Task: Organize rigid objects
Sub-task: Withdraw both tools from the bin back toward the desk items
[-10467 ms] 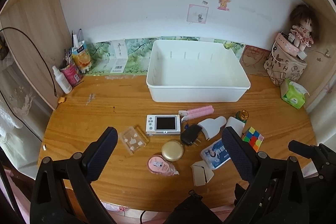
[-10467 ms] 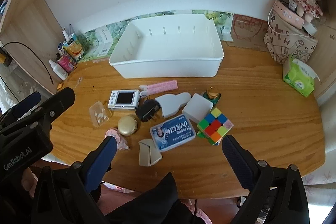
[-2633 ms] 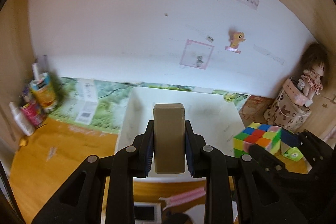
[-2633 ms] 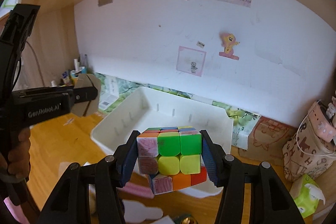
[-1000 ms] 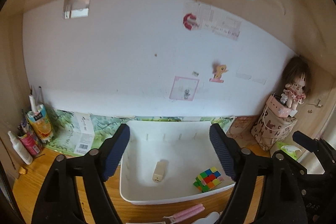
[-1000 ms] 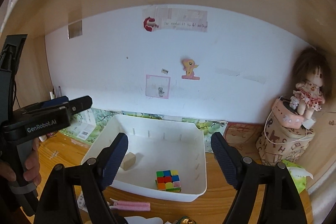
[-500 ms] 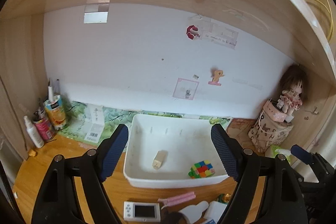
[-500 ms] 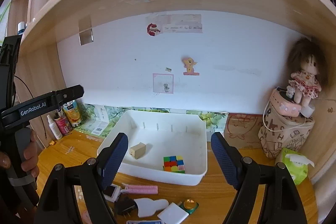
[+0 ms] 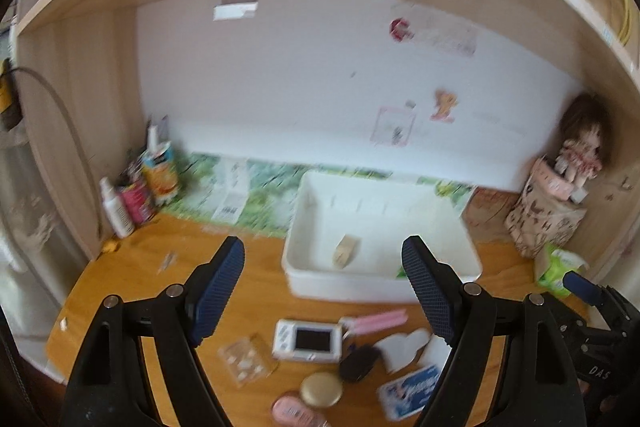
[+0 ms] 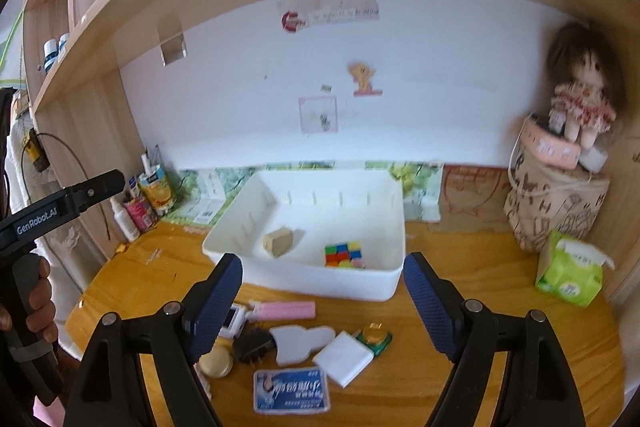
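Both hand-held grippers, left (image 9: 322, 291) and right (image 10: 323, 305), wide and empty, white bin (image 10: 320, 279) just beyond.

Both the left gripper (image 9: 322, 287) and right gripper (image 10: 323, 301) hang tilted downward, jaws wide and empty.

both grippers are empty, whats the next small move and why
Probably lower the right gripper, jaws open and empty, onto the pink comb just below it. The white bin holds only the tan block and the cube; the comb is the loose item on the desk nearest the bin.
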`<state>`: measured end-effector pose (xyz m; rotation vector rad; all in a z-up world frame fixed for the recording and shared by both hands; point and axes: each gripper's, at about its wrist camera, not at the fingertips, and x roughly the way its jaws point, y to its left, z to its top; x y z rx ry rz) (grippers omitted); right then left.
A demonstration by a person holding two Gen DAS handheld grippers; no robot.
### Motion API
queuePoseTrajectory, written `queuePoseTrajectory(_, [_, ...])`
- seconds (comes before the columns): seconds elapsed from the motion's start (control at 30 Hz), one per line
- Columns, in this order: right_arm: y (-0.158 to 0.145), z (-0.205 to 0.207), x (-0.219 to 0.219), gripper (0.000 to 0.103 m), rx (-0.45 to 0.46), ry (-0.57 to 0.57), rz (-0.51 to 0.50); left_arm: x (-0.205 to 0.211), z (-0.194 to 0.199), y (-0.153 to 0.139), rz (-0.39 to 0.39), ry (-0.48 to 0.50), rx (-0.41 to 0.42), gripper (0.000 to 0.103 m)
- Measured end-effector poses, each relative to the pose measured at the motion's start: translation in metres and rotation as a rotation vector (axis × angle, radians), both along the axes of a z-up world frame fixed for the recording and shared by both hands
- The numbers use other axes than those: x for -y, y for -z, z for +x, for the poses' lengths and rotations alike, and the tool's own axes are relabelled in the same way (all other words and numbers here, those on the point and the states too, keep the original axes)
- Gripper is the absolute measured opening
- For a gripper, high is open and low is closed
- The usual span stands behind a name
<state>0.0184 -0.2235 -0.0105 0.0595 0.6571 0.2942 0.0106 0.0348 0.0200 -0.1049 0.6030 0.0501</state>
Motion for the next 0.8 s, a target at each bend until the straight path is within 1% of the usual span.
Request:
queuePoseTrajectory(0.07, [0.007,-0.003,-0.001,0.083,-0.024,-0.018,0.015,-0.002,-0.007,0.007,0.012,-0.022,-0.033,0.084])
queuePoseTrajectory(0.23, [0.027,-0.007,-0.001,0.083,-0.101,-0.047,0.076,-0.004,-0.02,0.019,0.074,-0.069,-0.118,0.084])
queuePoseTrajectory(0.4, [0.044,-0.008,0.001,0.083,-0.213,-0.084,0.188,-0.007,-0.027,0.029,0.098,-0.109,-0.195,0.084])
queuePoseTrajectory(0.5, [0.053,-0.009,0.001,0.083,-0.258,-0.097,0.222,-0.009,-0.027,0.038,0.128,-0.151,-0.251,0.084])
queuePoseTrajectory(0.67, [0.072,-0.012,-0.005,0.083,-0.336,-0.114,0.234,-0.014,-0.023,0.055,0.129,-0.184,-0.344,0.084])
queuePoseTrajectory(0.8, [0.085,-0.014,-0.007,0.083,-0.389,-0.115,0.235,-0.019,-0.019,0.072,0.098,-0.193,-0.434,0.084])
